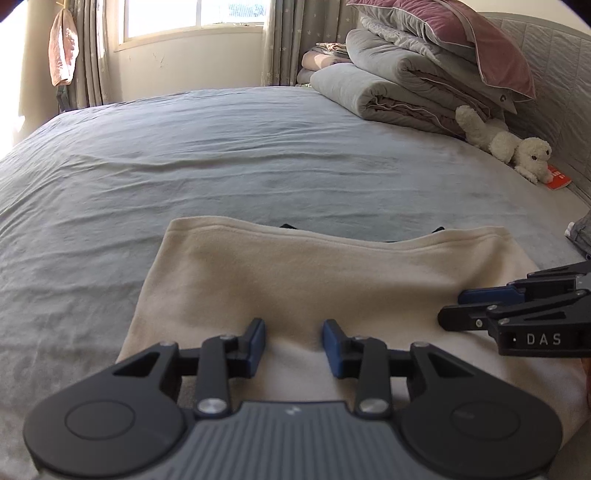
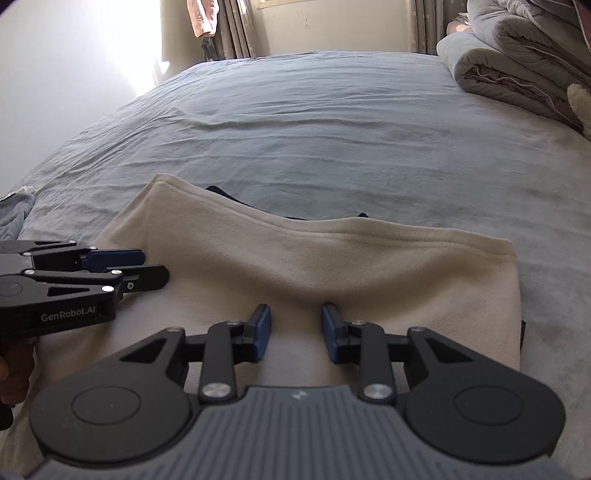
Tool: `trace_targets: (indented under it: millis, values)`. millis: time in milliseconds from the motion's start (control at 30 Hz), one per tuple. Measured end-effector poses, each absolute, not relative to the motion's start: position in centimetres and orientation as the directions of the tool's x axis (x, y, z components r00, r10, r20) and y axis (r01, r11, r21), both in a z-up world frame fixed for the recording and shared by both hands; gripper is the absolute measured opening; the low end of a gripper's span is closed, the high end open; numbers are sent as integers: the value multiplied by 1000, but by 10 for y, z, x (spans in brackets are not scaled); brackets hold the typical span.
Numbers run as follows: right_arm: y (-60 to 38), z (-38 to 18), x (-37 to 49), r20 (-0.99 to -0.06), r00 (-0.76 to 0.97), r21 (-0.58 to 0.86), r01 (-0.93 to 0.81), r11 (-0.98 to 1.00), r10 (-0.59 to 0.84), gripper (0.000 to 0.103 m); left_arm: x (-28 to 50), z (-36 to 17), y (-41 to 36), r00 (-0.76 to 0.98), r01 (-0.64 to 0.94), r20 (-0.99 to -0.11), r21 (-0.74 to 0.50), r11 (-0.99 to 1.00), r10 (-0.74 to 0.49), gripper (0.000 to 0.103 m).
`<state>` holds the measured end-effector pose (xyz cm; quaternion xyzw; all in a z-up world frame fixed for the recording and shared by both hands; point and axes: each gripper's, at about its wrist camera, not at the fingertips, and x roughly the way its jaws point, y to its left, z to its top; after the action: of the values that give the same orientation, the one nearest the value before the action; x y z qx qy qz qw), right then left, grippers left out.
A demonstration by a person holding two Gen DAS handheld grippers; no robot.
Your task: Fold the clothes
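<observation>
A cream fleece garment (image 1: 303, 273) (image 2: 332, 266) lies folded flat on the grey bed sheet (image 1: 221, 147) (image 2: 332, 129). Bits of a dark garment (image 1: 289, 226) (image 2: 218, 190) peek out from under its far edge. My left gripper (image 1: 293, 332) hovers over the garment's near left part, open, with only flat cloth showing in the gap. My right gripper (image 2: 295, 317) is open over the near right part, likewise with nothing pinched. Each gripper shows side-on in the other's view: the right gripper (image 1: 452, 306) and the left gripper (image 2: 153, 264), tips facing each other above the cloth.
Rolled duvets (image 1: 399, 88) (image 2: 509, 66) and a pink pillow (image 1: 461, 33) are stacked at the bed's far right, with a white plush toy (image 1: 506, 144) and a red item (image 1: 558, 178) beside them. A crumpled grey garment (image 1: 581, 232) (image 2: 14, 218) lies off to the side. A window (image 1: 192, 18) is behind the bed.
</observation>
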<state>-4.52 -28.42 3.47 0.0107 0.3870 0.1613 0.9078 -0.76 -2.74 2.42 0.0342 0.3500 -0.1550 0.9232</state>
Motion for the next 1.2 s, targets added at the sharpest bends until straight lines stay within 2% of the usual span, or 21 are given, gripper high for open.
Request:
trace_targets:
  millis: [100, 200, 267, 333, 433, 533, 633, 733, 833, 1033, 1200]
  values:
    - [-279, 42, -52, -679, 682, 90, -289, 953, 271, 33, -17, 36, -24, 719, 324, -628, -74, 943, -297, 36]
    - [-283, 54, -61, -616, 741, 91, -270, 959, 267, 37, -28, 43, -25, 722, 351, -609, -86, 933, -327, 37]
    - [-286, 48, -57, -649, 715, 131, -232, 964, 260, 39, -30, 38, -28, 702, 348, -636, -87, 934, -321, 37]
    - [-279, 34, -51, -698, 680, 90, -228, 970, 225, 39, -29, 29, -28, 690, 341, -652, -90, 936, -314, 37]
    - [-268, 40, -58, -690, 698, 24, -240, 970, 190, 41, -29, 22, -27, 698, 343, -650, -63, 937, -299, 38]
    - [-271, 54, -71, -645, 729, 64, -248, 967, 229, 41, -35, 35, -19, 691, 314, -653, -116, 942, -310, 38]
    - [-269, 67, -87, -609, 745, 92, -275, 957, 273, 43, -54, 54, -14, 710, 348, -611, -129, 929, -351, 38]
    - [-262, 71, -99, -626, 726, 71, -310, 948, 284, 45, -72, 61, -16, 716, 386, -589, -113, 915, -375, 39]
    - [-257, 73, -111, -646, 712, 39, -328, 944, 274, 46, -82, 55, -19, 693, 401, -609, -118, 908, -385, 39]
    - [-254, 58, -117, -689, 673, 41, -334, 942, 269, 51, -87, 30, -24, 687, 408, -644, -40, 912, -335, 42]
    - [-254, 47, -114, -707, 660, 52, -310, 949, 254, 54, -82, 24, -17, 685, 387, -640, -86, 918, -349, 43]
